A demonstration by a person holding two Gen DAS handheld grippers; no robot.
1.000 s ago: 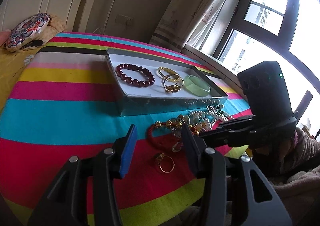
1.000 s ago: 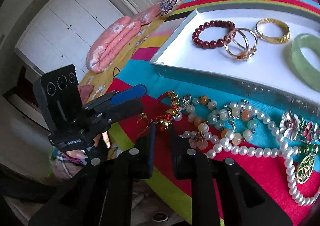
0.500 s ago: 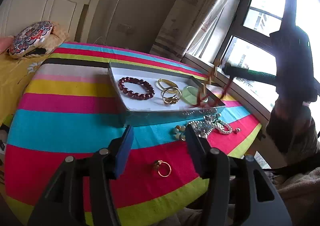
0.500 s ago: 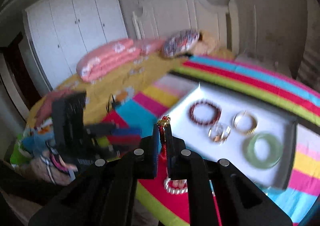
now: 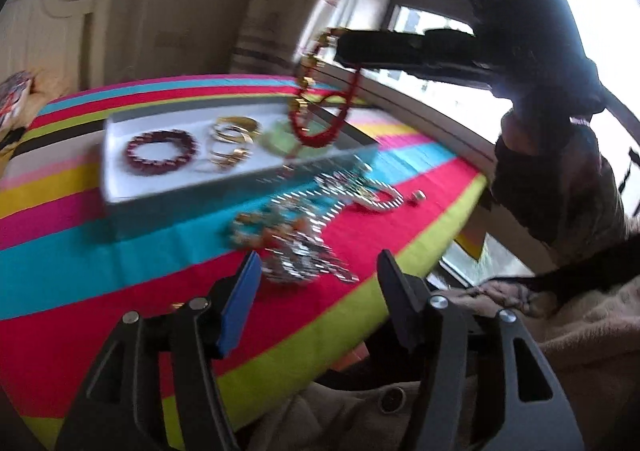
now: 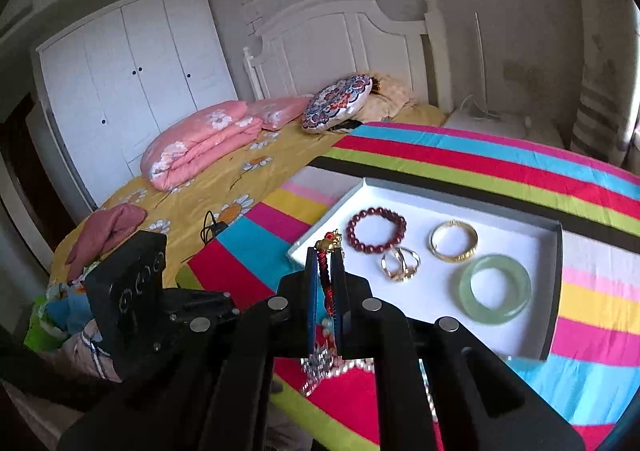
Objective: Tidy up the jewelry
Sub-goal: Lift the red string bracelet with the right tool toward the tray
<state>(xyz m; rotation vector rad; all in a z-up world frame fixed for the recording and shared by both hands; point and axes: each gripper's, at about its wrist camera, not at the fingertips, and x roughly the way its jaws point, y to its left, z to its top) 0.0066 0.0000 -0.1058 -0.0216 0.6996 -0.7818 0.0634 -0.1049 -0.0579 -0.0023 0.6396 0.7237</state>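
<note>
1. Right tongs point(image 6: 325, 271): closed on a red cord bracelet point(image 5: 320, 123) with gold beads. In the left wrist view the bracelet hangs in the air from the tips, above the right end of the tray point(image 6: 554, 271).
2. Left tongs point(image 5: 316, 271): open, nothing between the fingers. They hover low over the near edge of the surface point(image 5: 120, 259), which has a striped cloth. Left wrist view is motion-blurred.
3. Tray is white and shallow and sits on the striped cloth. Contents: dark red bead bracelet point(image 6: 376, 229), gold bangle point(image 6: 454, 246), linked gold rings point(image 6: 400, 264), pale green bangle point(image 6: 495, 289). All lie flat and apart, except that the rings sit just beside the bead bracelet.
4. Loose pile of pearls and beads point(image 5: 316, 219) lies on the cloth in front of the tray, between the tray and the left tongs.
5. Background: bed point(image 6: 224, 179) with yellow flowered sheet, pink quilt, round patterned cushion.
</note>
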